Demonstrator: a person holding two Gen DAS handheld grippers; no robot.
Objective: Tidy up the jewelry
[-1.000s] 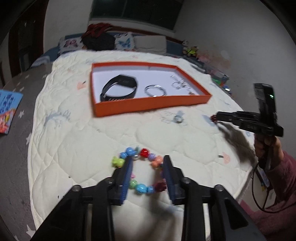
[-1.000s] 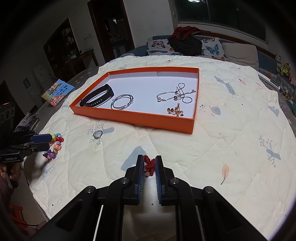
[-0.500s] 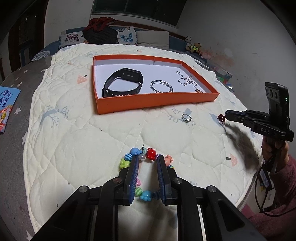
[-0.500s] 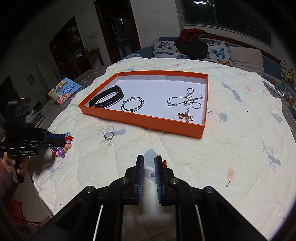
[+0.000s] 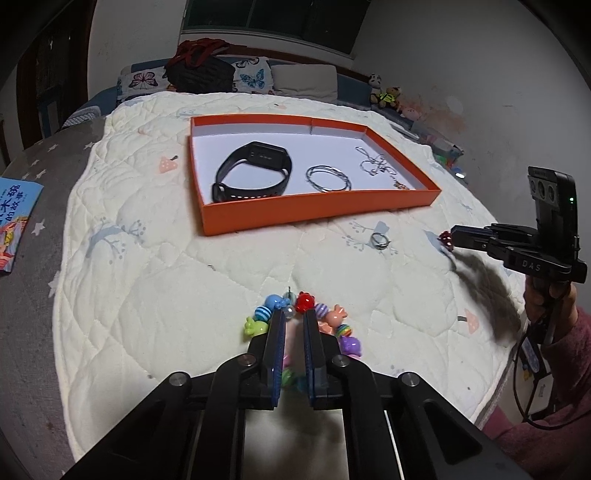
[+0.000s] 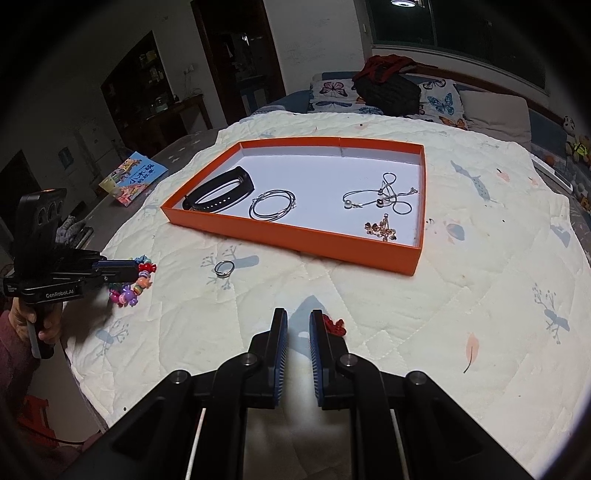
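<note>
This is a bedroom in a home. A wide bed is covered by a cream quilted bedspread (image 6: 461,295) printed with small trees, feathers and mushrooms. At its head lie butterfly-print pillows (image 5: 255,75), a plain beige pillow (image 5: 306,79) and a dark quilted bag with a red garment (image 6: 388,86) on it. Small plush toys (image 5: 388,94) sit along the white wall. A colourful children's picture book (image 6: 135,177) lies beside the bedspread, and a dark wooden cabinet (image 6: 147,88) and a night-dark window (image 6: 461,26) show beyond.

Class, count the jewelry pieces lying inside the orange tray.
4. Black band at the left, silver bangles beside it, pearl chain toward the right, gold piece near the tray's right front corner. None seems hidden.
</note>
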